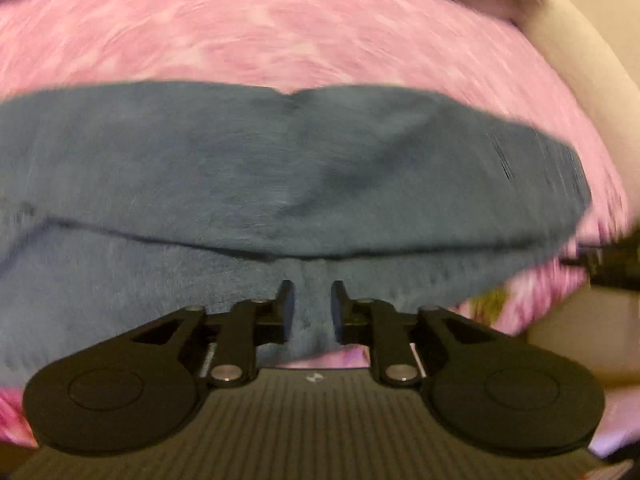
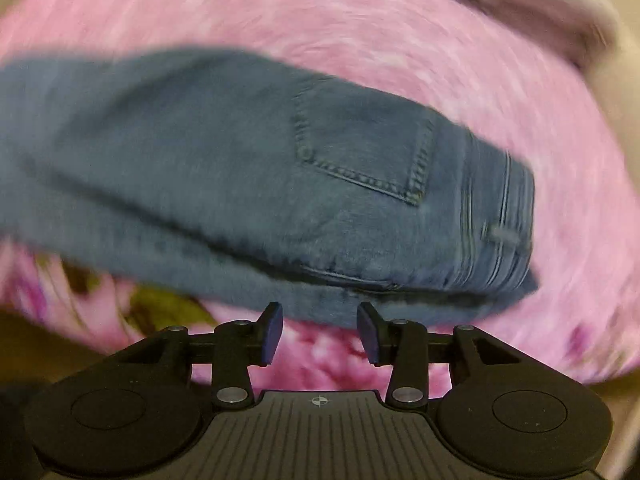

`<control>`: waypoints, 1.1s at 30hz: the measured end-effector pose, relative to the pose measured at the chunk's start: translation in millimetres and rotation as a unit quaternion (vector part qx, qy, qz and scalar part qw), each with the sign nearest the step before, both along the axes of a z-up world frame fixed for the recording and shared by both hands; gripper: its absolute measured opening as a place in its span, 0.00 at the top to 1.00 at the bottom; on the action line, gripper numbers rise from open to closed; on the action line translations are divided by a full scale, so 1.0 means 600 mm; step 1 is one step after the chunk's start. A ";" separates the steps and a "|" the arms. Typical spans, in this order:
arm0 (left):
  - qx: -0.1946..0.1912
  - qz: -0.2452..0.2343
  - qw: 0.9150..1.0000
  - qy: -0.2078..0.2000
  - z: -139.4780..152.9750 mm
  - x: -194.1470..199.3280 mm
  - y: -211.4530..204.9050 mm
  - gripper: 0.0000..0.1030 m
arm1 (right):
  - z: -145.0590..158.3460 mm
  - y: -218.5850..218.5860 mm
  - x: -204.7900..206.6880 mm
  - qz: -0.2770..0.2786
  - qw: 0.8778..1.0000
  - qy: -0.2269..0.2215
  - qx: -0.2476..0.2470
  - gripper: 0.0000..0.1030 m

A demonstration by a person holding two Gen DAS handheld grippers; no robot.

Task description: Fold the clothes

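Hovering both spread, empty tongs, left (image 1: 313,300) and right (image 2: 319,322), I risk the folded jeans (image 2: 340,184) slumping open on the pink bedspread (image 2: 360,20).

Each of the 2 fisheye cameras sits behind its hand-held gripper and looks steeply down along the fingers. The left view faces the jeans (image 1: 280,168) at close range, over their near edge. The right view sits just off that edge. Both views share the jeans and the pink cover (image 2: 360,20).
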State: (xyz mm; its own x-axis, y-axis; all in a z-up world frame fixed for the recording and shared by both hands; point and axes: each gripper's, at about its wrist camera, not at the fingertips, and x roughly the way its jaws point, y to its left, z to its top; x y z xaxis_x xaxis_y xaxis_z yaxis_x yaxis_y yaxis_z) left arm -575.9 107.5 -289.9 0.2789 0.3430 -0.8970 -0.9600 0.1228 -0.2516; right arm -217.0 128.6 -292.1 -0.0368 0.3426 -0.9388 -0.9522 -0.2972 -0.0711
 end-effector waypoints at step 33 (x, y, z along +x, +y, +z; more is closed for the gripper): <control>0.185 0.107 0.972 -0.100 -0.036 -0.127 -0.193 0.71 | -0.035 -0.239 0.169 -0.360 0.774 0.487 0.186 0.60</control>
State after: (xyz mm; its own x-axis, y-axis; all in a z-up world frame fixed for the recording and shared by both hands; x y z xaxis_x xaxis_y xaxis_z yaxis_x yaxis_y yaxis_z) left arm -652.2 -8.0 -311.6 0.3211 0.7007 -0.6371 -0.9102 0.0425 -0.4120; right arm -115.6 -14.9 -313.0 -0.3385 0.8431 -0.4179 -0.5167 0.2047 0.8313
